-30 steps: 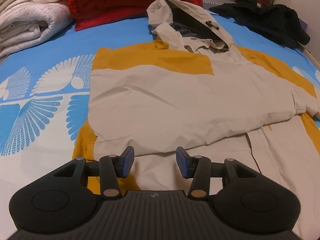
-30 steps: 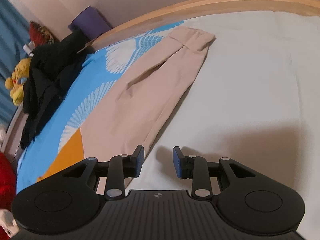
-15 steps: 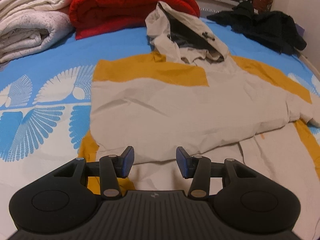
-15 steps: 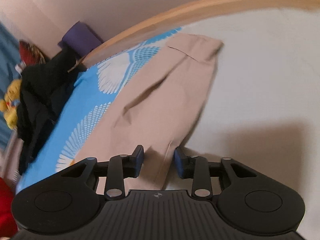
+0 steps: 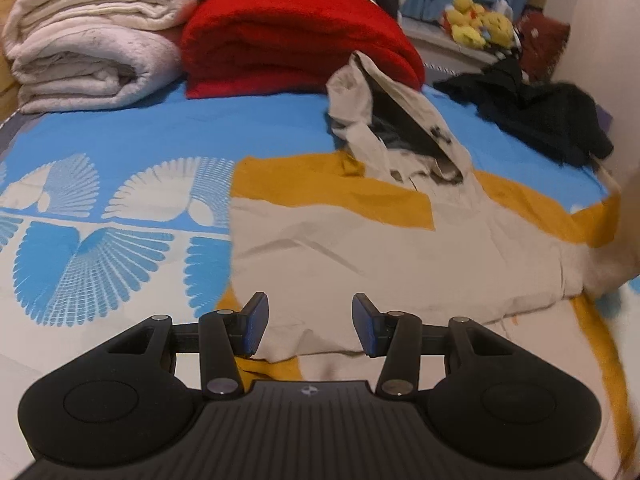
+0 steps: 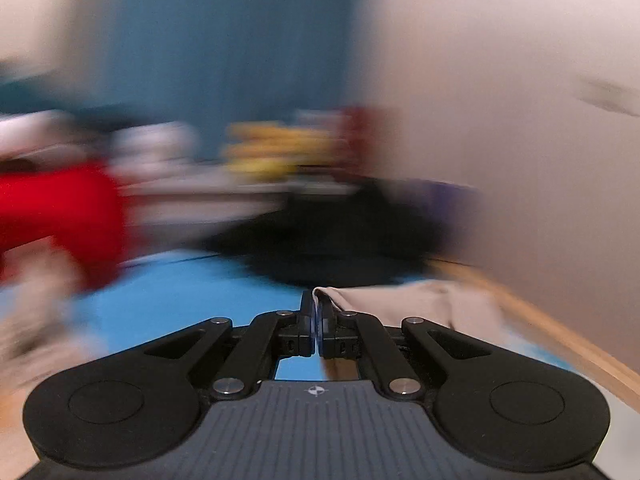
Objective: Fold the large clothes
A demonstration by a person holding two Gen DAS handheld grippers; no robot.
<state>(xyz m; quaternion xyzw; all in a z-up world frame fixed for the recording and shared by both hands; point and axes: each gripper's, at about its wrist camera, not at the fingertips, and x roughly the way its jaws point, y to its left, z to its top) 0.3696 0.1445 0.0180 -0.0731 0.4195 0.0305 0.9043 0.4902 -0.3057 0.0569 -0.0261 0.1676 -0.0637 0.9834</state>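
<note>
A large beige and mustard-yellow hooded jacket (image 5: 360, 248) lies spread flat on a bed (image 5: 120, 208) covered with a blue and white sheet printed with fan-shaped feather patterns. The jacket sits in the middle of the left wrist view, its hood (image 5: 396, 120) crumpled and standing up at the far end, dark lining showing inside. Yellow bands run across the shoulders and along the edges near the hem.

The left gripper (image 5: 308, 328) hangs above the near hem of the jacket, tilted downward. Its jaws stand apart with nothing between them; the blue pads (image 5: 256, 320) are clear of the cloth.

In the right wrist view, the right gripper (image 6: 316, 320) has its jaws pressed together on a fold of beige cloth, the jacket sleeve (image 6: 400, 300), which trails off to the right of the jaws. Everything beyond is heavily smeared by motion blur, so little detail can be told there.

Against the far end of the bed sit a stack of folded cream blankets (image 5: 92, 52) and, just beside it, a folded red blanket (image 5: 296, 48). A heap of black clothing (image 5: 532, 112) lies at the far right of the bed, near a wall. Yellow soft toys (image 5: 476, 24) sit on a ledge behind it. A wooden bed rail (image 6: 560, 332) shows at the right of the right wrist view.
</note>
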